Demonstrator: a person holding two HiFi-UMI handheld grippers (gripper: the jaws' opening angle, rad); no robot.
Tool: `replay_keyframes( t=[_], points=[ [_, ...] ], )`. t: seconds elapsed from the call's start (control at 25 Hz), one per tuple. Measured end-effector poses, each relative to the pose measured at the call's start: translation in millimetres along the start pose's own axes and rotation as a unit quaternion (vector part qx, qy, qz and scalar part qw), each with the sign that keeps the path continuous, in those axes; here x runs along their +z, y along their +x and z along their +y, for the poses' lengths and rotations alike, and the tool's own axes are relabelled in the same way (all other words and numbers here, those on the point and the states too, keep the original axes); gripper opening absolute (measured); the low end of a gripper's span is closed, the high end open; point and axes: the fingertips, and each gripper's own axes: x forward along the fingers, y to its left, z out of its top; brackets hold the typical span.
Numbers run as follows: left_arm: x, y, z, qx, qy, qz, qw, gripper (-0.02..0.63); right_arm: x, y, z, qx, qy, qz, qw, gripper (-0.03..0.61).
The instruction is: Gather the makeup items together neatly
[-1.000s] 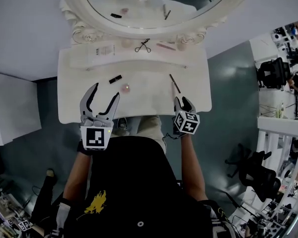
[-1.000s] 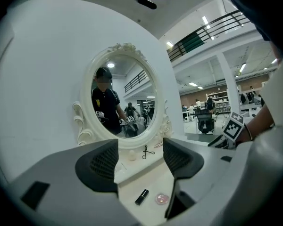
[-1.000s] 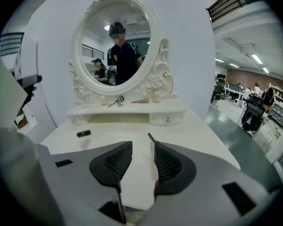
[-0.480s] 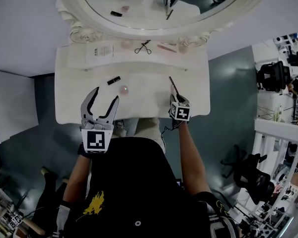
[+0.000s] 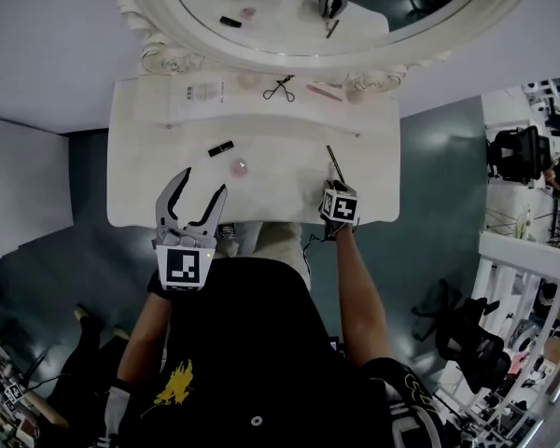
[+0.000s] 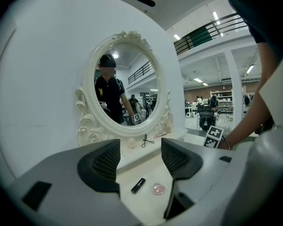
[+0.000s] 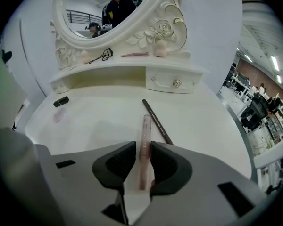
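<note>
Almost closed on the clear tube (image 7: 145,128)

Now we have the right gripper (image 7: 142,147) tipped steeply down at the front right of the white surface (image 5: 280,185), and the tube lies flat between its two fingers. These fingers have just been closing and stand narrow: one looks to touch the tube, at the other a thin gap seems to remain, so we judge the grip is not yet made. We come from above because a tube lying flat can only be pinched from its sides. A brown pencil (image 7: 156,121) lies just beside it on the right, its near end hidden behind that finger, so it may be caught together with the tube.

Our left gripper (image 5: 203,179) hovers over the front left edge, nearly level. Its fingers stand wide with nothing between them, though they have just been closing a little. It faces the black lipstick (image 5: 221,147) and the pink heart-shaped piece (image 5: 239,167), which lie near each other in the middle, probably to take them next. An eyelash curler (image 5: 280,88) and a pink stick (image 5: 323,91) rest on the shelf (image 5: 243,105) under the mirror (image 5: 289,17), well apart from these, so we judge the gathering is only beginning
</note>
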Motion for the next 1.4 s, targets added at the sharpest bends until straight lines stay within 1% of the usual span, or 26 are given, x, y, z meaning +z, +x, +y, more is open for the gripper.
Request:
replay_keyframes(
  t=[0.08,0.2,0.36,0.52,0.64,0.72,0.84,0.96,1.08,1.16,1.24,1.4],
  points=[
    [-1.8,-2.0,0.0,0.000,-0.001,0.003,1.0000,0.276,-3.2,1.0,-1.4,-0.004,0.009,0.005,1.000,0.086],
    [-5.6,-3.5,-1.8,-0.001,-0.005,0.002,1.0000,0.275,-0.8,-0.4,0.5,-0.002,0.027,-0.001,1.000,0.083],
    [-6.1,-4.5,-6.9,-0.006,-0.008,-0.003,0.9999,0.275,14.6,-9.4,11.1,0.010,0.044,-0.026,0.999,0.083],
    [-4.1,-8.9,-4.7,-0.003,-0.008,-0.008,0.9999,0.273,39.8,-15.0,39.6,0.037,0.056,-0.055,0.996,0.083],
    [-0.2,-11.7,-2.8,0.004,-0.001,-0.024,0.9997,0.273,58.0,-15.1,65.0,0.058,0.062,-0.069,0.994,0.083],
    [-1.3,-14.3,-2.5,0.009,0.000,-0.021,0.9997,0.272,64.9,-13.0,81.9,0.071,0.067,-0.073,0.993,0.083],
    [-3.1,-19.2,-1.6,0.013,0.001,-0.029,0.9995,0.272,66.9,-6.2,107.7,0.087,0.073,-0.072,0.991,0.083],
    [-14.2,-29.2,-0.6,0.023,-0.020,0.002,0.9995,0.268,61.8,2.8,131.5,0.100,0.073,-0.058,0.991,0.083],
    [-18.4,-32.6,0.7,0.026,-0.016,0.012,0.9995,0.268,60.6,12.1,148.7,0.106,0.072,-0.049,0.991,0.083],
    [-20.6,-34.3,0.2,0.027,-0.015,0.015,0.9994,0.268,60.2,17.5,155.3,0.106,0.073,-0.043,0.991,0.083],
    [-23.6,-36.1,-0.5,0.030,-0.022,0.014,0.9992,0.268,59.2,22.4,157.6,0.102,0.075,-0.038,0.991,0.083],
    [-23.0,-36.1,-1.9,0.032,-0.029,0.012,0.9990,0.268,59.7,27.2,156.8,0.097,0.094,-0.035,0.990,0.083]
  ],
)
